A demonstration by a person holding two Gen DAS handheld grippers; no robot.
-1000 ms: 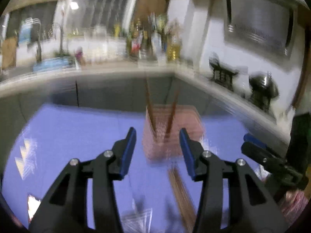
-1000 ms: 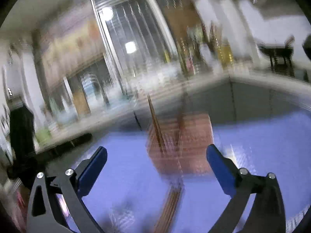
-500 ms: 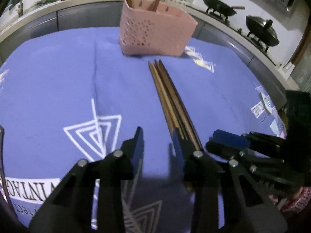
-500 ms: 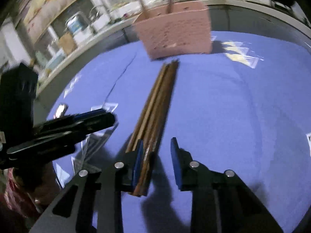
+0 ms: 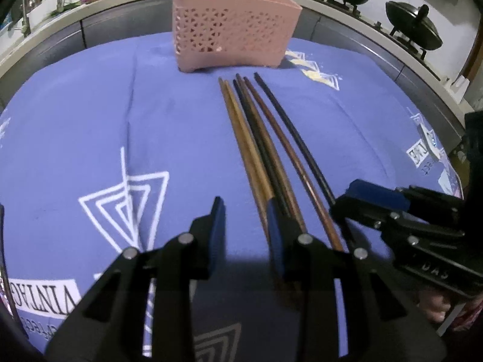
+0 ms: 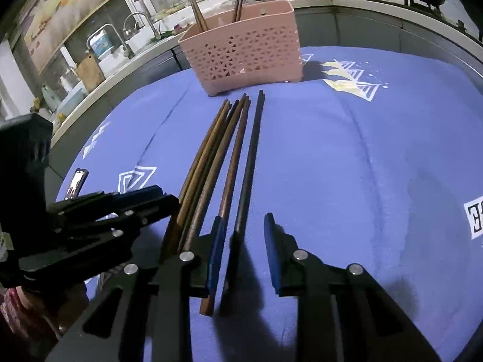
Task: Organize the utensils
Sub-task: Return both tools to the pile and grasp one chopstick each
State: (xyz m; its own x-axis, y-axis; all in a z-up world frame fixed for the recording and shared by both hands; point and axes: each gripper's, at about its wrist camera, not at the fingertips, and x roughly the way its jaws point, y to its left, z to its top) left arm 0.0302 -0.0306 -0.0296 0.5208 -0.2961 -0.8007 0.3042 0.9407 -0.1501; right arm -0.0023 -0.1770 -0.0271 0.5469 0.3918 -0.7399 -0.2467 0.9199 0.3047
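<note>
Several wooden chopsticks (image 5: pixel 259 138) lie side by side on the blue cloth, pointing at a pink perforated utensil holder (image 5: pixel 232 36) that has chopsticks standing in it. The chopsticks (image 6: pixel 217 154) and the holder (image 6: pixel 247 51) also show in the right wrist view. My left gripper (image 5: pixel 246 220) is open and empty, low over the cloth just left of the chopsticks' near ends. My right gripper (image 6: pixel 241 241) is open, with the near end of the black chopstick (image 6: pixel 250 150) between its fingers. Each gripper shows in the other's view: the right gripper (image 5: pixel 377 199) and the left gripper (image 6: pixel 145 199).
The blue printed tablecloth (image 5: pixel 90 120) covers the table. A grey counter edge (image 5: pixel 60 33) curves behind it. Two black woks (image 5: pixel 413 27) sit on a stove at the right. A sink with a tap (image 6: pixel 135 27) is at the back left. A phone (image 6: pixel 77 181) lies at the cloth's left edge.
Both grippers have dropped from looking across the room to low over the cloth. The chopsticks have spread apart, and the black one now lies between my right fingers.
</note>
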